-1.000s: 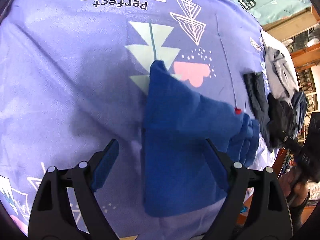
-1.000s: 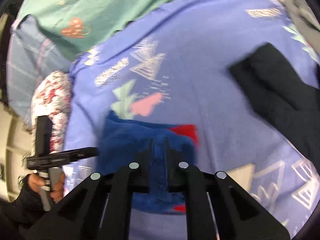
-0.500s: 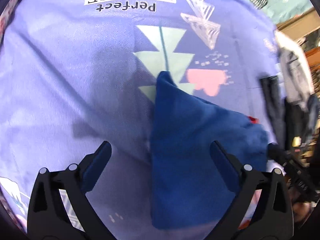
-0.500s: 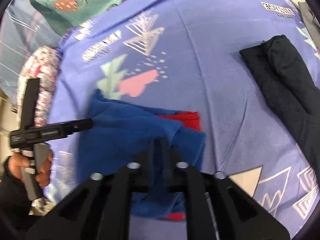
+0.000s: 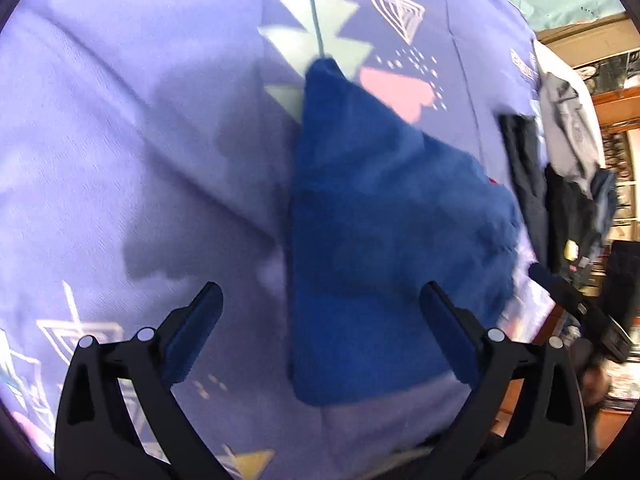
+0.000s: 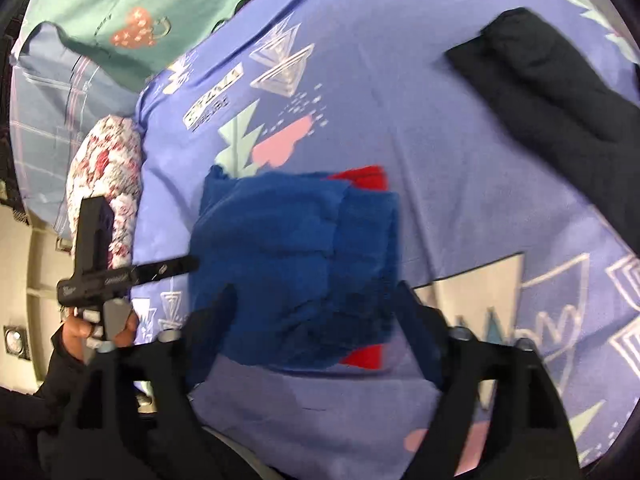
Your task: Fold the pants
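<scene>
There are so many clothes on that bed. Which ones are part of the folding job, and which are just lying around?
Part of the job:
- blue pants
- left gripper, open
- right gripper, jaws just opened, off the cloth

Just lying about:
- black garment
- grey garment
- floral pillow
- green sheet

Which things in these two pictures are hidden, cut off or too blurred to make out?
- Right wrist view: the near edge of the blue pants is hidden behind the blurred right gripper.
- Left wrist view: the printed words on the purple sheet are cut off by the top edge.
- Left wrist view: the clothes pile is small and blurred.
</scene>
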`<state>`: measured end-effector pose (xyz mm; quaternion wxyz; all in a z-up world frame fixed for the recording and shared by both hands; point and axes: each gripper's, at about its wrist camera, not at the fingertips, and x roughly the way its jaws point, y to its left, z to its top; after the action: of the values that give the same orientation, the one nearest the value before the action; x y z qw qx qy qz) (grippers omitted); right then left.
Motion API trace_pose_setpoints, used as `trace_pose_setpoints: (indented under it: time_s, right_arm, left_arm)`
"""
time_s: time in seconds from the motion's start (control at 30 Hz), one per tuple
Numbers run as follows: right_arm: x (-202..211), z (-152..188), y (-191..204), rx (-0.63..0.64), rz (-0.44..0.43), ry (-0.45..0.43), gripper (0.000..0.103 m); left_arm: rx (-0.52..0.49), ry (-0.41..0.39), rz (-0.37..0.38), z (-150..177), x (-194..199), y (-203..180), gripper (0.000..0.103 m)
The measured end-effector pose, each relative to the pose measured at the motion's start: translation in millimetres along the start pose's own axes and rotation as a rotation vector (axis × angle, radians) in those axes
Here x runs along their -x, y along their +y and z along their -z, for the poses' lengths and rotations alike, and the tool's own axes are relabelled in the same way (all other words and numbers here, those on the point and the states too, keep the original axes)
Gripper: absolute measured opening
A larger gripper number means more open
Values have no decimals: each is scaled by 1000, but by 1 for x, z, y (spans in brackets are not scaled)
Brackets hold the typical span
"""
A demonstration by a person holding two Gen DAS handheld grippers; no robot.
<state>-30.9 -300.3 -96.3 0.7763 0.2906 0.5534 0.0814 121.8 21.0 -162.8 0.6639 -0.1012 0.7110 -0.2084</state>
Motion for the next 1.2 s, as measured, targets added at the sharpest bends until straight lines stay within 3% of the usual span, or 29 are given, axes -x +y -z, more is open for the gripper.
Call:
trace_pose_setpoints:
  time_s: [0.07,0.2,0.33,0.37,0.4,0.5,0.57,0.6,0.63,0.7,0.77,0.93,1.0,1.2]
  right_arm:
    - [-4,1,-13,-56,-19,10,83]
    - [-32,6,-29,-125,-40,64,83]
    - [-55,8,-24,-118,-72,82,83]
    - [-61,8,-23,-111,-75,86,86]
    - [-62,7,-18,-92,-88,62,96]
    - [-73,1,6,23,16,26,94]
    - [-81,-2,21,66,90,40,88]
    - [-82,-4,22,58,85,48,81]
    - [-81,-6,22,44,75,59,66]
    - [-73,-10,19,18,24,75,51]
    - [-66,-12,20,30,-3,81,47]
    - [-44,-37,55,123,-55,22,40]
    - [-35,-60,79,196,-69,-33,40]
    - [-38,-166,161,421,-100,-166,40]
  left_arm:
    - [18,42,57,4,-7,1,100]
    - [28,103,59,9,-36,-8,99]
    - [51,124,96,6,-45,-9,98]
    - [39,130,108,5,-47,-12,98]
    - [35,135,98,3,-49,-16,97]
    - [13,148,105,1,-54,-27,95]
    - [-25,140,61,0,-55,-37,85]
    - [-61,131,49,-1,-54,-47,65]
    - [-77,125,41,-1,-51,-50,54]
    - [-92,106,55,-1,-43,-51,38]
    - [-112,87,70,-3,-31,-57,34]
    - [-184,-54,27,-21,19,-71,32]
    - [-190,-155,16,-40,54,-67,32]
    - [-222,-361,-69,-121,127,-60,33]
